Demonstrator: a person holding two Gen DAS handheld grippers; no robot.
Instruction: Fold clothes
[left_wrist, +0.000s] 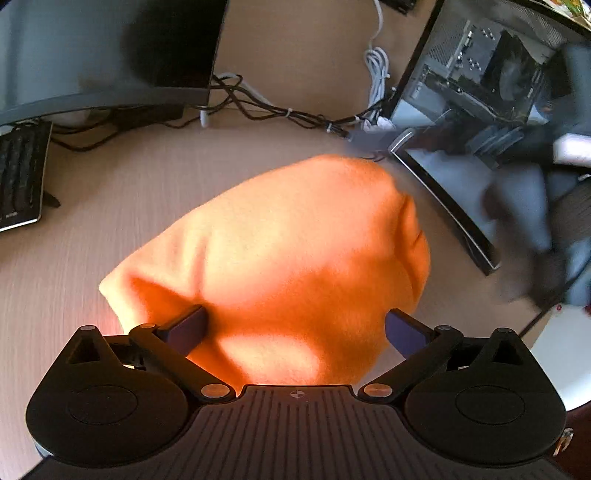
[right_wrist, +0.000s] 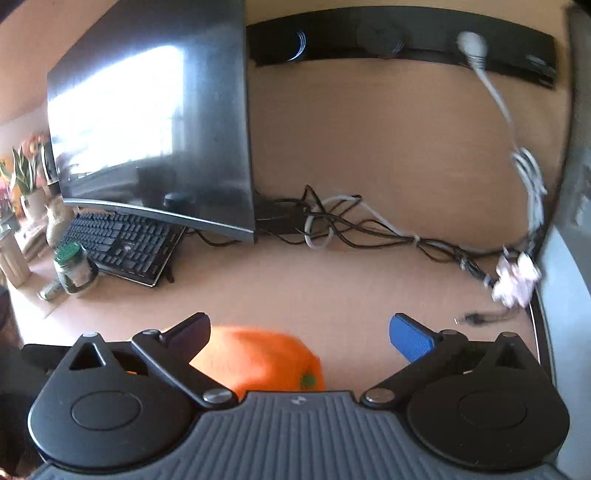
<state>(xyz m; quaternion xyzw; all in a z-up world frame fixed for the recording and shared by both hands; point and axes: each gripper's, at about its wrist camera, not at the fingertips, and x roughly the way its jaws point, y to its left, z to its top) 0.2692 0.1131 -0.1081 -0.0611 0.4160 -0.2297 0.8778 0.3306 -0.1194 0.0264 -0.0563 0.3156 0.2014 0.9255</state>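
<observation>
Fuzzy orange cloth (left_wrist: 280, 251), matt wood desk (left_wrist: 147, 177)

A plain bright orange garment (left_wrist: 280, 258) lies on a pale beige wood-grain desk (left_wrist: 122, 192); the right wrist view shows a small green mark near its edge. The left gripper (left_wrist: 295, 325) and right gripper (right_wrist: 299, 332) have black bodies with ribbed grey housings, and one pad of the right gripper is blue. The monitor (right_wrist: 155, 122), keyboard (right_wrist: 122, 243) and most cables (right_wrist: 369, 229) are black; one cable (right_wrist: 495, 96) is white, and the glass jar (right_wrist: 74, 269) has a green lid.
</observation>
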